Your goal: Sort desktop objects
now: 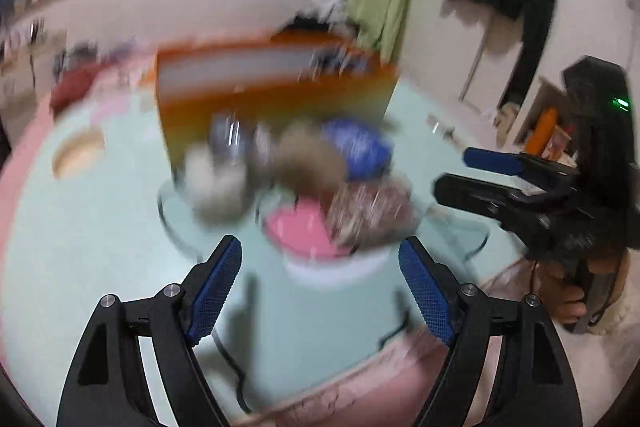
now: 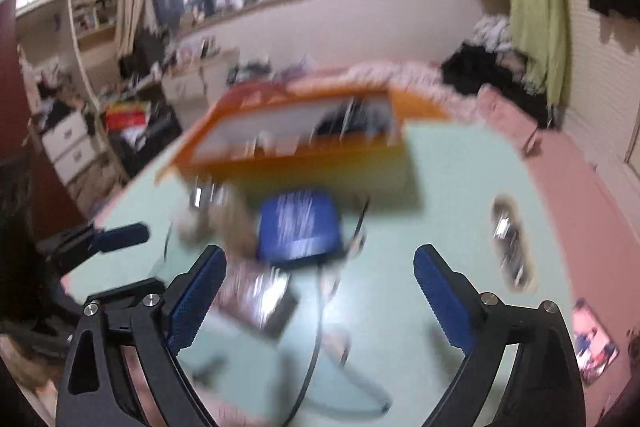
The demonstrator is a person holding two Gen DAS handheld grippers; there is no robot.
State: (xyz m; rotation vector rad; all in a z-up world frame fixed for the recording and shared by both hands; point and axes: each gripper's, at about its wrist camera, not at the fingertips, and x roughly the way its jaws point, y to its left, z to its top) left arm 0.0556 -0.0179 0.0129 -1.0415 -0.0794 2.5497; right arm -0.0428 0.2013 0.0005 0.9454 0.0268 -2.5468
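Your left tool (image 1: 320, 267) has its blue pads spread wide and pinches nothing; it hangs over the pale green counter (image 1: 100, 227), just short of the blurred heap of desktop objects (image 1: 296, 167). In that heap, from left to right, you can make out a pale lump, a tan one, a pink-topped white container (image 1: 308, 239) and a blue packet (image 1: 360, 147); the blur hides what each one is. Behind the heap stands the orange box (image 1: 272, 95), open on top with dark things inside. Your right tool (image 2: 320, 279) also stands wide apart with nothing between its pads, over a dark cable (image 2: 316, 339) and just short of the blue packet.
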